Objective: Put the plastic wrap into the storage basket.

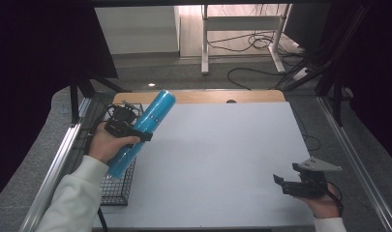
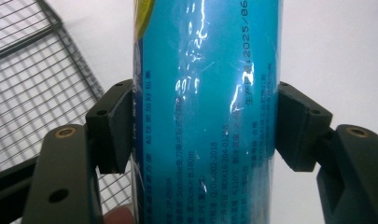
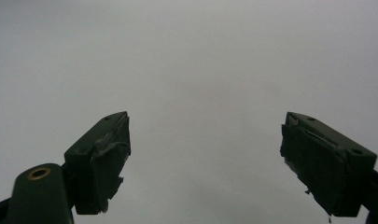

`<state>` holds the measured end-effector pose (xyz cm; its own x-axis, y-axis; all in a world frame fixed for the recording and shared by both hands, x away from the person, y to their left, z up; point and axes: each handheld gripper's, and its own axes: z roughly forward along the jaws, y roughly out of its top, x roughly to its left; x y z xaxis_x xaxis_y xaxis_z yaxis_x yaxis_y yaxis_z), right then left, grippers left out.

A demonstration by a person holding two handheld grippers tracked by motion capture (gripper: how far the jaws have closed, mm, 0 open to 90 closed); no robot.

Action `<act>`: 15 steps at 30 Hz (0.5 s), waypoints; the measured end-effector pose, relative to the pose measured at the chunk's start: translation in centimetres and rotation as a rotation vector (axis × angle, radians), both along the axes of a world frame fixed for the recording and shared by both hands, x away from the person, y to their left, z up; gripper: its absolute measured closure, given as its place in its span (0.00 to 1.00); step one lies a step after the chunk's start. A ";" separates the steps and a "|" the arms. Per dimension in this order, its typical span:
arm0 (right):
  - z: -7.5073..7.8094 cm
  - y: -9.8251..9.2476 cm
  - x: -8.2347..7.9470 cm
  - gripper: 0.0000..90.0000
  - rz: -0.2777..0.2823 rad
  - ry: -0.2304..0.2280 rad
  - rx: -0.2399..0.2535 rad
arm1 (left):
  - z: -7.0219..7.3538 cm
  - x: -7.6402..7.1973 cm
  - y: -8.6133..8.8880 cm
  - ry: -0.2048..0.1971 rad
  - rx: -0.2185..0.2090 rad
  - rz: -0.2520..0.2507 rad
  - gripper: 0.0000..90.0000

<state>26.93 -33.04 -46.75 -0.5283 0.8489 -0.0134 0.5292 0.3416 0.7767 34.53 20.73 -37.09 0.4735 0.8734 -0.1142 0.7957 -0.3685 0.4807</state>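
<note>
A long blue tube [image 1: 143,130] at the table's left edge slants from near left up to far right, clamped mid-length by the left gripper [image 1: 138,133] above a black wire basket [image 1: 117,186]. At the near right, the right gripper [image 1: 279,182] gapes wide, holding nothing.

A lab: black curtains [image 1: 34,72], framed table [image 1: 218,159], loose floor cables [image 1: 261,43].

Left gripper [image 1: 135,133] raised at the left, jaws clamped, forearm angled up from bottom left. Right gripper [image 1: 280,182] low at bottom right, jaws spread wide, pointing left.
</note>
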 end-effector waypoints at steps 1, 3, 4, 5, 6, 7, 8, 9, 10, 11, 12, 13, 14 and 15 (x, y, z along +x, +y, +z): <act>0.0 0.0 0.0 0.18 0.001 -0.001 0.000 | 0.0 0.0 0.3 0.003 0.003 0.003 0.35; 0.0 0.0 0.0 0.18 0.001 -0.001 0.000 | 0.1 0.1 0.8 0.011 0.012 0.011 0.35; 0.0 0.0 0.0 0.18 0.001 -0.001 0.000 | 0.1 0.2 1.2 0.015 0.022 0.020 0.35; 0.0 0.0 0.0 0.18 -0.001 -0.001 -0.001 | 0.1 0.3 1.4 0.014 0.027 0.029 0.35; 0.0 0.0 0.0 0.18 -0.002 -0.001 -0.001 | 0.2 0.3 1.7 0.015 0.033 0.040 0.35; 0.0 0.0 0.0 0.18 -0.002 -0.001 0.000 | 0.2 0.4 2.1 0.018 0.034 0.050 0.35; 0.0 0.0 0.0 0.18 -0.003 -0.001 0.000 | 0.1 0.4 2.4 0.020 0.033 0.058 0.35; 0.0 0.0 0.0 0.18 -0.004 -0.001 -0.001 | 0.0 0.4 2.7 0.024 0.036 0.063 0.35; 0.0 0.0 0.0 0.18 -0.006 0.000 -0.001 | -0.1 0.4 3.0 0.023 0.037 0.072 0.35; -0.1 0.0 0.0 0.18 -0.005 0.001 -0.001 | -0.2 0.4 3.3 0.025 0.036 0.082 0.35; -0.1 0.0 0.0 0.18 -0.005 0.001 -0.001 | -0.3 0.5 3.6 0.030 0.034 0.089 0.35; -0.1 0.0 0.0 0.18 -0.005 0.001 -0.002 | -0.5 0.5 3.9 0.033 0.033 0.101 0.35; -0.1 0.0 0.0 0.18 -0.005 0.001 -0.002 | -0.6 0.5 4.1 0.035 0.032 0.106 0.35; 0.0 0.0 0.0 0.18 -0.005 0.000 -0.002 | -0.7 0.6 4.4 0.040 0.032 0.110 0.35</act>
<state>26.97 -32.99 -46.80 -0.5243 0.8514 -0.0148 0.5312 0.3406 0.7758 35.09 25.09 -37.79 0.3702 0.9233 -0.1024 0.8506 -0.2926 0.4369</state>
